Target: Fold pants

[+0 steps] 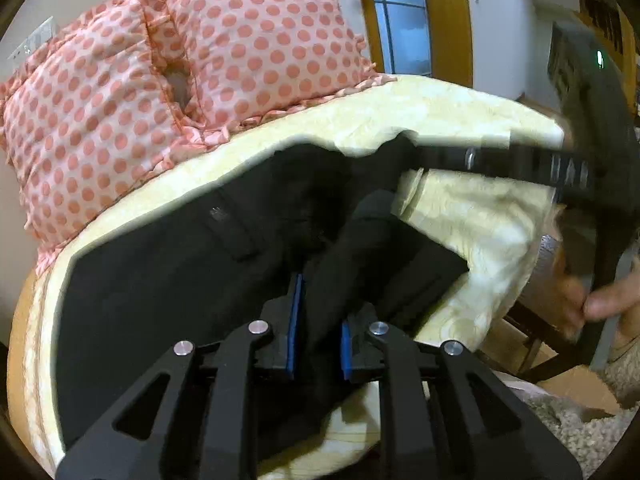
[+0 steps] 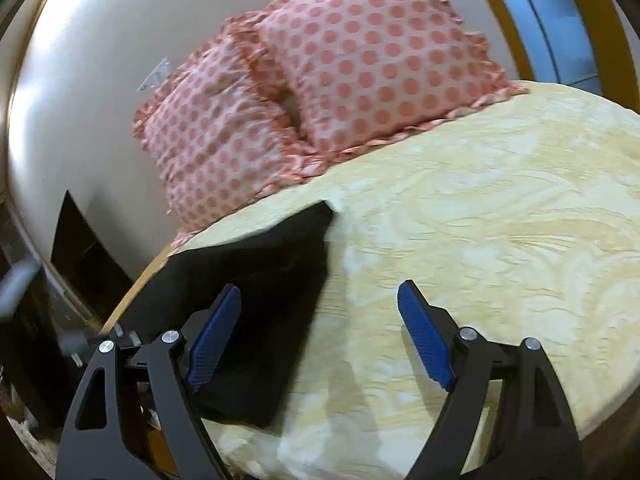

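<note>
The black pants (image 1: pixel 168 272) lie spread on the cream bedspread (image 1: pixel 480 216). My left gripper (image 1: pixel 318 332) is shut on a raised fold of the pants between its blue pads. In the right wrist view the pants (image 2: pixel 272 280) lie at the left on the bedspread (image 2: pixel 480 208). My right gripper (image 2: pixel 320 332) is open and empty, its left finger over the pants' edge, its right finger over bare bedspread. The right gripper's black body (image 1: pixel 592 152) also shows blurred at the right of the left wrist view, held by a hand (image 1: pixel 600 300).
Two pink polka-dot pillows (image 1: pixel 160 80) (image 2: pixel 320 88) lean at the head of the bed against the wall. A wood-framed window (image 1: pixel 404 16) is behind. The bed's edge drops off at the right, with floor and carpet (image 1: pixel 580 432) below.
</note>
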Demonstrator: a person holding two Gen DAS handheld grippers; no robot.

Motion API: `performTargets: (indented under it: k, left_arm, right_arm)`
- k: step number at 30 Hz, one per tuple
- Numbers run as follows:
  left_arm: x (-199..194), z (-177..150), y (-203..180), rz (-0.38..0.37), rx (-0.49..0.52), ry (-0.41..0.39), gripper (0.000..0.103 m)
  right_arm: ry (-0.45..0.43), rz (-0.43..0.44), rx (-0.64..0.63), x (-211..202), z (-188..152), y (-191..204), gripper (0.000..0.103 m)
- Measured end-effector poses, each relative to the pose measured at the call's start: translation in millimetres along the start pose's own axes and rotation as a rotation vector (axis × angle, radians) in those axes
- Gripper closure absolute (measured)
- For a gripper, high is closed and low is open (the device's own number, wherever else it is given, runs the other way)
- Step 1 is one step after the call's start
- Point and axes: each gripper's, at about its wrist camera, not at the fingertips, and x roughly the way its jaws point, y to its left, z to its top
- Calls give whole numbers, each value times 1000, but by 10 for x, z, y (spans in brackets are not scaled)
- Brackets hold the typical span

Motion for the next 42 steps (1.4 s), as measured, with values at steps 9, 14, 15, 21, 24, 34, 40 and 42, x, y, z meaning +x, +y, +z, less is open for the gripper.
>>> performTargets:
  k: [9,14,15,21,24,34,40,42]
  left_arm:
    - [-351,64,-60,28,6,-89,87]
    - [-215,-195,-323,22,118,-74,84]
    - [-273,-213,-315,2,121,-83,80]
    - [-885,-257,334,-107,-156,-279,16]
    - [-829,-223,687,82,-258,-275,11]
    - [-270,-729,1146,137,-442,-31,5]
    - [-311,-824,1125,115,-426,-84,3]
    - [-320,-841,1115,106,-421,-94,3]
  right_arm:
    - [-41,-26,19,-73,69,-115,21]
    - [-60,-34,8,-125,141,-85,21]
    - [-68,-33,2,-143,172,-64,21]
    - [-110,88,-131,-196,351,419,21]
    - [-69,159,-231,-44,285,757,21]
    - [234,107,-267,520,-266,856,19]
    - [180,128,-185,394,200,715,17]
    - [184,113,-145,502,407,611,16]
